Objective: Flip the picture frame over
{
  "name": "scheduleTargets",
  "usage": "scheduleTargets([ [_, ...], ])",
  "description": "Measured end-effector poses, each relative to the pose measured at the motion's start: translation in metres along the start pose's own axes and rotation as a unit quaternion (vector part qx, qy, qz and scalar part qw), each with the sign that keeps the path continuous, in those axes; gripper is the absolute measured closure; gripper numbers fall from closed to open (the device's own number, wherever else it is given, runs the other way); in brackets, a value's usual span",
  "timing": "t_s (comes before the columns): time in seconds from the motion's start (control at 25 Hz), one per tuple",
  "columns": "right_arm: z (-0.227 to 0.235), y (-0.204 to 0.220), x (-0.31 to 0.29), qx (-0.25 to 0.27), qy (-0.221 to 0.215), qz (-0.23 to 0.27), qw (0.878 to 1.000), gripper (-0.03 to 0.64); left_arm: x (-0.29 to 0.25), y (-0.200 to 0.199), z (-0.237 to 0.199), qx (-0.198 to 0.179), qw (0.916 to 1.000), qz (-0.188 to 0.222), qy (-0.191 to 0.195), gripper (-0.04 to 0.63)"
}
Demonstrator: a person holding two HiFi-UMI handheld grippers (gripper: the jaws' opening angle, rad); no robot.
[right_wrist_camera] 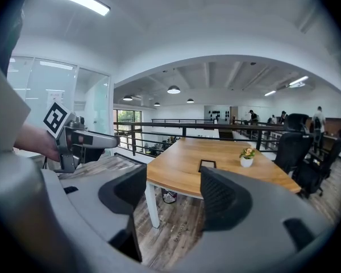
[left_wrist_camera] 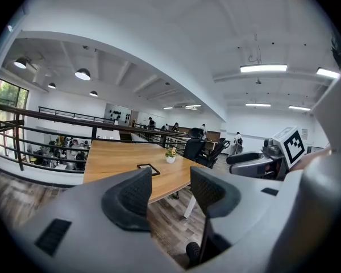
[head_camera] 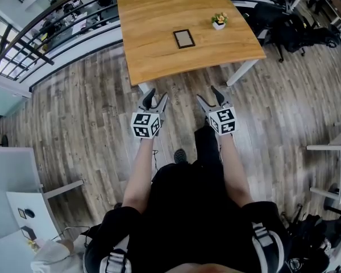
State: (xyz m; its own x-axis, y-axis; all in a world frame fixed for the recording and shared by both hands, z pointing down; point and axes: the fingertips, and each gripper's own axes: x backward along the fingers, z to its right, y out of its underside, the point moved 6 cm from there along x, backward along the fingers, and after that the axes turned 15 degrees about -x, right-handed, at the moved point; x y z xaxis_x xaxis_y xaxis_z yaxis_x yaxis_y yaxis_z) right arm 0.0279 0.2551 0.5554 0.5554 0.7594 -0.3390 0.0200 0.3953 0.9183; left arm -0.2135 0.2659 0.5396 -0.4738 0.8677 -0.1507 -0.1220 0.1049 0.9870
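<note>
Picture frame [head_camera: 183,38], just one, lies flat on the single worktop [head_camera: 153,56], well ahead of both tools. The left tool [head_camera: 158,94] and right tool [head_camera: 207,94] are open and empty. One potted plant [head_camera: 219,21] stands beyond.

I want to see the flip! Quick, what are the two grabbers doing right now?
Left gripper: open, holding nothing.
Right gripper: open, holding nothing.
</note>
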Motion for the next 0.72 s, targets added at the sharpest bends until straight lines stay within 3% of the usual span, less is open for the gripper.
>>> scheduleTargets([
  [0.72, 0.099, -0.028, -0.069, -0.023, -0.006, -0.015, 1.0, 0.331, -0.115, -0.005, -0.018, 0.001, 0.9997, -0.025, -0.008, 0.376],
])
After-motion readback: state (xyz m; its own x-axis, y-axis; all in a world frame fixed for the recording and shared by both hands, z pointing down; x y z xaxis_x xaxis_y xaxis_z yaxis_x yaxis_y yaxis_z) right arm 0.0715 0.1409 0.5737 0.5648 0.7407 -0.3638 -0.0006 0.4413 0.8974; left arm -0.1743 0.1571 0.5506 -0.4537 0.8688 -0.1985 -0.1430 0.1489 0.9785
